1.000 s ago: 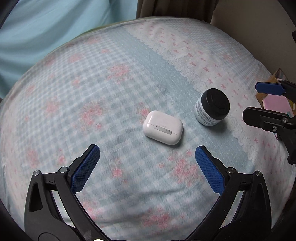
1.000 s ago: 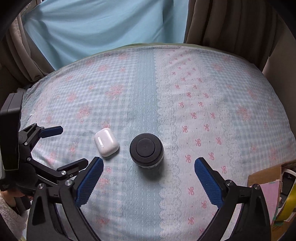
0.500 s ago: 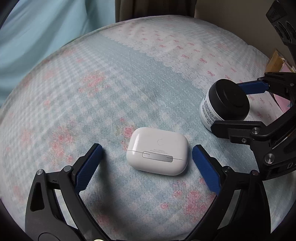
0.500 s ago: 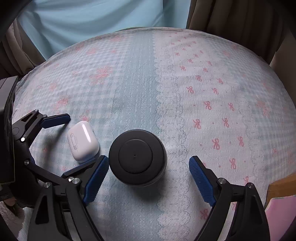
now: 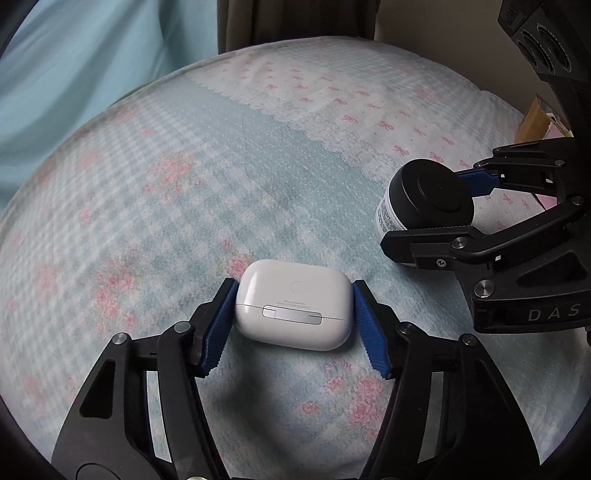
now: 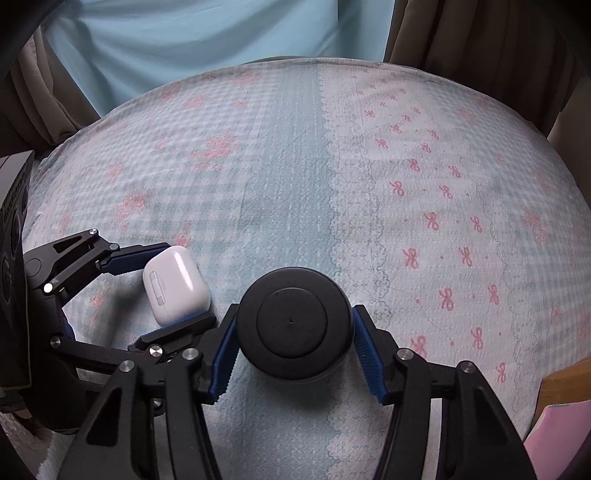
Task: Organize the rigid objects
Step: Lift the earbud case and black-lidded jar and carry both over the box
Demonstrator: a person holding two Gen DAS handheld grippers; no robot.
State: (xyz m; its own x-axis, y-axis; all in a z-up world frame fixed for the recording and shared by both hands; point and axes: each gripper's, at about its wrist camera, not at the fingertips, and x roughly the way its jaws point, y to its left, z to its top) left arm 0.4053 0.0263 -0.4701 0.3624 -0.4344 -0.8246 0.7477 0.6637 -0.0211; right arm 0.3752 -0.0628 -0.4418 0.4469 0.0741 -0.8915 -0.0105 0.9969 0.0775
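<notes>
A white earbud case (image 5: 293,304) lies on the patterned bed cover. My left gripper (image 5: 293,325) is shut on it, blue pads against both short ends. It also shows in the right wrist view (image 6: 175,284), held by the left gripper (image 6: 166,284). A small jar with a black lid (image 6: 293,323) stands just right of the case. My right gripper (image 6: 293,341) is shut on the jar, pads pressed on both sides of the lid. In the left wrist view the jar (image 5: 430,201) sits between the right gripper's fingers (image 5: 476,181).
The bed cover (image 6: 369,184) is blue check with pink flowers on the left and pink bows on the right. Cardboard and a pink item (image 6: 561,435) lie off the bed's right edge. Curtains (image 6: 203,33) hang behind.
Both grippers moved down and forward over their objects and closed: the left on the earbud case, the right on the jar. Both objects stay on the cover.
</notes>
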